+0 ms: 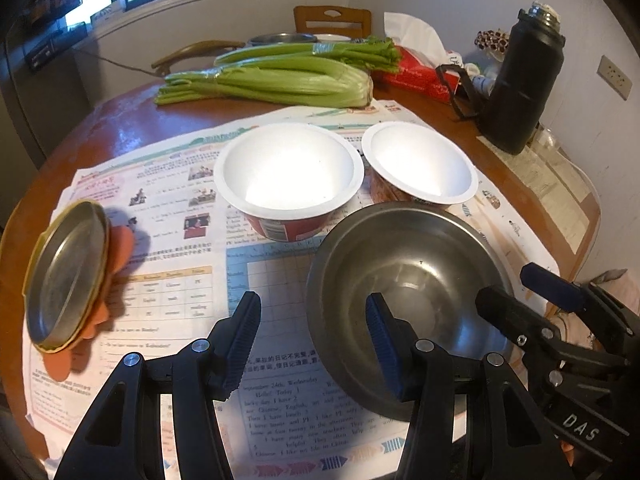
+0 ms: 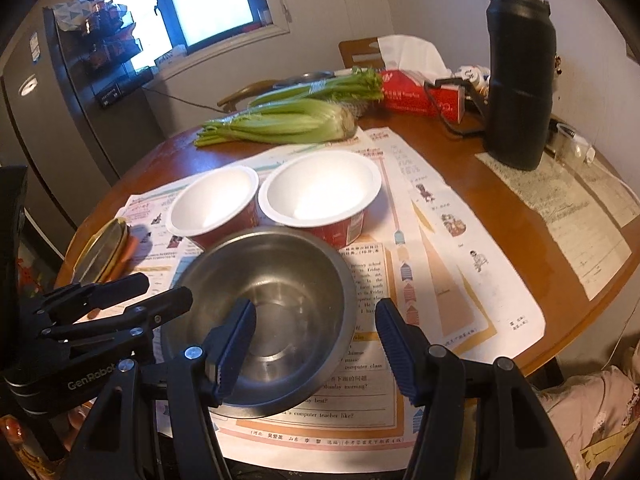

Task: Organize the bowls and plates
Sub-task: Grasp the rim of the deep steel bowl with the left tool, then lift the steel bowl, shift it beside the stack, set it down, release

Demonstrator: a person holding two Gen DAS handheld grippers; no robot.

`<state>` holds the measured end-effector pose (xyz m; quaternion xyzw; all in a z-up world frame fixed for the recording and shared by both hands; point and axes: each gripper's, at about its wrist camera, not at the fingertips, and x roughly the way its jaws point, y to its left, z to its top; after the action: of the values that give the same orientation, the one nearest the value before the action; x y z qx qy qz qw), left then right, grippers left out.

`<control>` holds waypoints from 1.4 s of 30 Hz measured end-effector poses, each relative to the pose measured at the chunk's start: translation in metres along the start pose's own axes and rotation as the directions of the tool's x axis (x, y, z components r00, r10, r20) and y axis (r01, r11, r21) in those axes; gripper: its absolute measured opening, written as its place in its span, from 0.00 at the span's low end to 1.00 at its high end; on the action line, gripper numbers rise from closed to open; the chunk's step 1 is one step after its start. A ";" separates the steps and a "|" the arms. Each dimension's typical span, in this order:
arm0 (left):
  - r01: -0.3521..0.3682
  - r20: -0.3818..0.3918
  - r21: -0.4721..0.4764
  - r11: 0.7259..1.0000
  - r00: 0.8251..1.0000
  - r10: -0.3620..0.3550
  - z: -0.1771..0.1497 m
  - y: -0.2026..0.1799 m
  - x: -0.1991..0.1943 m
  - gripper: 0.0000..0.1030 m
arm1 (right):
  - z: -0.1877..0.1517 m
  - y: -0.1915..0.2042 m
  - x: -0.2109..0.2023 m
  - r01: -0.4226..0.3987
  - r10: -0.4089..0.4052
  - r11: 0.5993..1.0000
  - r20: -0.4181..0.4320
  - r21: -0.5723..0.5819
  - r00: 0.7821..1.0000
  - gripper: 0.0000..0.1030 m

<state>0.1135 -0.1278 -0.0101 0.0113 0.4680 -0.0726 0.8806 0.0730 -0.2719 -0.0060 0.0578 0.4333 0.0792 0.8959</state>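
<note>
One steel bowl (image 2: 264, 316), two paper bowls (image 2: 320, 196) (image 2: 212, 204), one metal plate (image 1: 66, 276), two celery bunches (image 1: 272, 80) (image 1: 316, 54).

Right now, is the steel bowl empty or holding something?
Empty. The steel bowl stands upright on the newspaper, and both wrist views show its bare, shiny bottom with nothing inside.

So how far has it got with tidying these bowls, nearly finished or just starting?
Just starting, by the look of it. Nothing is stacked yet: the two paper bowls sit side by side, the steel bowl stands alone in front, and a small metal plate lies off to the left. Both the left gripper and right gripper are open and empty, straddling the steel bowl's rim. All the stacking remains.
</note>
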 end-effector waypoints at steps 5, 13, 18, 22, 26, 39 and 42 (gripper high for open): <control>0.022 -0.028 -0.013 1.000 0.999 -0.022 0.003 0.000 0.018 0.55 | -0.004 0.001 0.012 -0.016 0.016 1.000 -0.036 -0.004 0.999 0.60; 0.048 -0.054 -0.039 0.998 0.997 -0.050 0.005 0.001 0.043 0.54 | -0.008 0.007 0.023 -0.019 0.017 0.999 -0.054 -0.034 0.998 0.60; 0.088 -0.052 -0.053 0.995 0.994 -0.091 0.007 0.001 0.047 0.40 | -0.009 0.006 0.028 -0.036 0.034 0.999 -0.068 -0.032 0.997 0.60; 0.138 -0.053 -0.069 0.988 0.989 -0.142 0.006 0.001 0.046 0.30 | -0.009 0.010 0.026 -0.059 0.056 0.997 -0.070 -0.045 0.996 0.60; 0.140 -0.054 -0.076 0.987 0.988 -0.144 0.004 0.003 0.043 0.30 | -0.011 0.016 0.026 -0.035 0.030 0.997 -0.069 -0.075 0.997 0.60; 0.119 0.011 -0.093 0.989 0.993 -0.118 -0.014 0.032 -0.001 0.34 | -0.013 0.055 -0.002 -0.073 0.070 0.983 -0.021 -0.168 0.997 0.60; 0.107 0.031 -0.106 0.989 0.994 -0.104 -0.019 0.042 -0.012 0.35 | -0.015 0.067 -0.007 -0.082 0.081 0.978 -0.011 -0.192 0.997 0.60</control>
<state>0.0974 -0.0827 -0.0131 -0.0620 0.4598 -0.0940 0.8809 0.0511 -0.2073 0.0020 -0.0114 0.4223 0.1573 0.8926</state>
